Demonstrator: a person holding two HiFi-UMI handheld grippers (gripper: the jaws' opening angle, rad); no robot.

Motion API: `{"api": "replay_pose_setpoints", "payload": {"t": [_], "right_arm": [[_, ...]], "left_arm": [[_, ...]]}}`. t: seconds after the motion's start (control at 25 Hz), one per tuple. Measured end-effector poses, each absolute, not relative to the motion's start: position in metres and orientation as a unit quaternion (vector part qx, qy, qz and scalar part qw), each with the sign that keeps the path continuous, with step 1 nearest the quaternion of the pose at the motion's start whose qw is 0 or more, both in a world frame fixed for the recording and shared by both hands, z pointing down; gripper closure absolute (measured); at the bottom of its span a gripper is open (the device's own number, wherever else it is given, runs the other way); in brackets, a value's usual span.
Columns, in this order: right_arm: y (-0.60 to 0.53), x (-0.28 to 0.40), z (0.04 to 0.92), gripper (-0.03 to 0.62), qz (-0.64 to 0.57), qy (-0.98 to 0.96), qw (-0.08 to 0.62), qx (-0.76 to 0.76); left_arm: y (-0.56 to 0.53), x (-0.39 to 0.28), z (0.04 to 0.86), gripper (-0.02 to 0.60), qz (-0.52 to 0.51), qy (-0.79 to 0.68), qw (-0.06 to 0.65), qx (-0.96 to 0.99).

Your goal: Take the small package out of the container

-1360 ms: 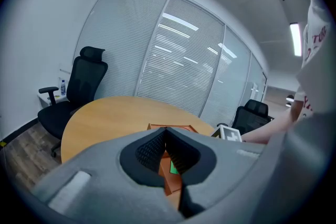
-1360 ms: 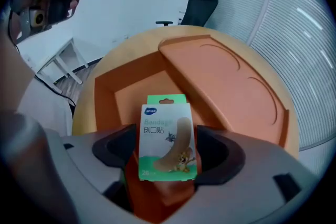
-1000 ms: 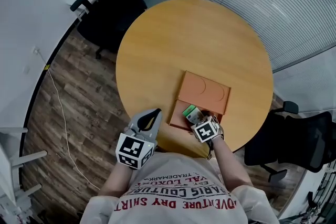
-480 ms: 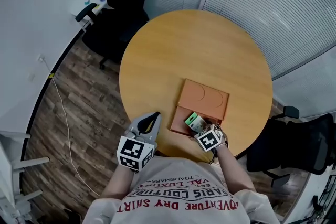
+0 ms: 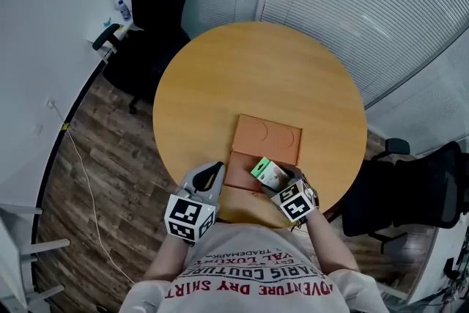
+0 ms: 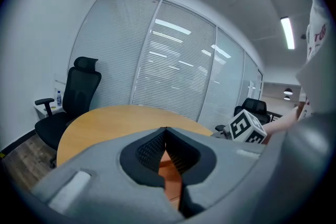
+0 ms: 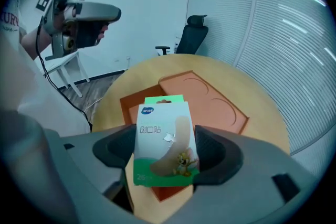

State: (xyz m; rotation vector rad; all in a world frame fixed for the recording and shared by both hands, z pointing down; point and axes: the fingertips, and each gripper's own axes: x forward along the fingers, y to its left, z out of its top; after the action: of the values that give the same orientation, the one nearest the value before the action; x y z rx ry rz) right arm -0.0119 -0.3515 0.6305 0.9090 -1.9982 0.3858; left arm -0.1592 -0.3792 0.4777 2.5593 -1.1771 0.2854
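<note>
Small white-and-green cardboard plaster box (image 7: 164, 139) upright, long axis vertical, front reading "创口贴", pinched by right gripper (image 7: 165, 157), over flat orange container (image 7: 210, 102), left gripper (image 6: 166, 134) jaws pressed together

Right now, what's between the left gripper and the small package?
Head view: the orange container's tray lies between left gripper and small package.

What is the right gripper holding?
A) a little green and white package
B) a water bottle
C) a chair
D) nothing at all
A: in the right gripper view, the right gripper has its jaws closed on the sides of the small green and white package, held over the orange container.
</note>
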Motion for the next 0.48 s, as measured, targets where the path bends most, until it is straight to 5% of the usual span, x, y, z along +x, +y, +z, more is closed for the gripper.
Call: {"api": "replay_pose_setpoints", "payload": {"t": [0.48], "right_arm": [[-0.365, 0.003, 0.518, 0.237, 0.123, -0.828, 0.262, 0.48]], "left_arm": [[-0.378, -0.125, 0.454, 0.569, 0.104, -0.378, 0.122, 0.912]]}}
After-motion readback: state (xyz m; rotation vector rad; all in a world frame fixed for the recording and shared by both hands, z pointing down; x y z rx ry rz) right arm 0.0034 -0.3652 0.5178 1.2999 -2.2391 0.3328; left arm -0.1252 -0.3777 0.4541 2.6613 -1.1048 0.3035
